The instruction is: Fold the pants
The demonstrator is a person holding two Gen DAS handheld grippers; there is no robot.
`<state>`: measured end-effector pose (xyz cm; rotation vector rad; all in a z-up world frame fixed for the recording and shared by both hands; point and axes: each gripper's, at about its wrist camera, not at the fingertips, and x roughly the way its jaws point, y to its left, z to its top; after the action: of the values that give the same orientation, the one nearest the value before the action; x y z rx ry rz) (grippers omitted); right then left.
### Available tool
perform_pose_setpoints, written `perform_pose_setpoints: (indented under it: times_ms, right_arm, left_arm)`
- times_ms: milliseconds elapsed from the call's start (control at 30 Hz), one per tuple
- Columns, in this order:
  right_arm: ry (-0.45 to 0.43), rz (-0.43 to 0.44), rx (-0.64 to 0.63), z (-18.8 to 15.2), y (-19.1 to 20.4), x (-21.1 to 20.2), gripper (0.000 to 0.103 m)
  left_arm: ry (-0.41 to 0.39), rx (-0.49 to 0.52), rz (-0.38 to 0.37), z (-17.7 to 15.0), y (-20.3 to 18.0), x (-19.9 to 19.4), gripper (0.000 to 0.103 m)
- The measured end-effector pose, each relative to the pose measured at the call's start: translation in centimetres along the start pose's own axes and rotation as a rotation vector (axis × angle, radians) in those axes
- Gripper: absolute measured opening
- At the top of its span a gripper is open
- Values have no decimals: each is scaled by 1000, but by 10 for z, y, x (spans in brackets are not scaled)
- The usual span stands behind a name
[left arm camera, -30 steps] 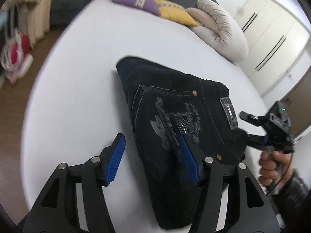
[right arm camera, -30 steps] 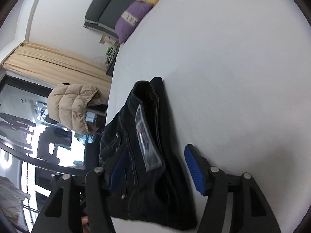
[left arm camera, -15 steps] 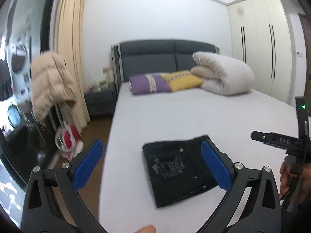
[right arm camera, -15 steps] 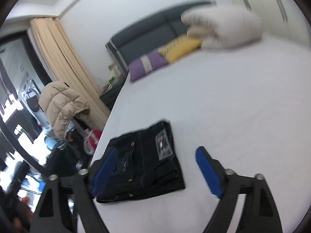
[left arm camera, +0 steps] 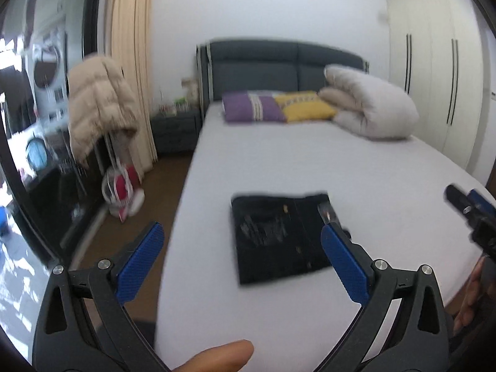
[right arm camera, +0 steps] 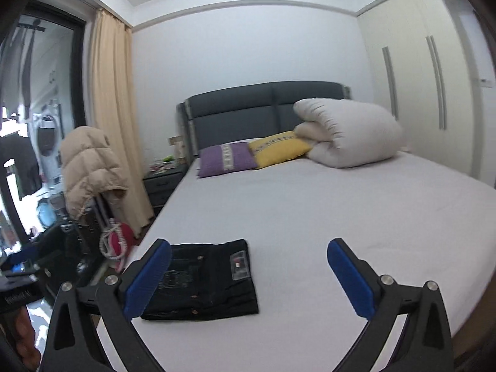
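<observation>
Black folded pants (right arm camera: 203, 280) flat on bed (right arm camera: 341, 204), waistband rightward; both grippers' fingers (left arm camera: 141, 266) apart, right widening.

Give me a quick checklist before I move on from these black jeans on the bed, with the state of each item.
1. Folded black denim jeans lie as one compact rectangle: ok.
2. Jeans rest wholly on the white mattress, near its left edge but not overhanging: ok.
3. Left gripper is empty, jaws wide, nothing between them: ok.
4. Right gripper is empty; its jaws are opening, with no cloth between them: ok.
5. No loose leg or cuff sticks out of the fold: ok on the sides in view; the underside cannot be told.
6. Purple pillow, yellow pillow and rolled white duvet lie apart from the jeans: ok.
</observation>
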<state>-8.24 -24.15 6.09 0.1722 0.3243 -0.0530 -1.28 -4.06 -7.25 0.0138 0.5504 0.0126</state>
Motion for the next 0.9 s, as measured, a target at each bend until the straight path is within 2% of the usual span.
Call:
perform_pose_setpoints:
  times_ms: [133, 233, 367, 667, 900]
  right_arm:
    - [48, -59, -33, -4, 8, -11, 103]
    - [133, -96, -53, -15, 11, -4, 103]
    - [200, -83, -57, -31, 14, 9, 103]
    - [276, -76, -104, -54, 29, 25, 103]
    - [312, -82, -105, -62, 32, 32, 103]
  left_arm:
    - [145, -44, -16, -26, -4, 29, 103]
    - [204, -40, -14, -46, -10, 51, 103]
    - [268, -38, -24, -69, -15, 75, 103]
    - [334, -63, -29, -93, -8, 114, 103]
    - [341, -75, -17, -97, -2, 123, 103]
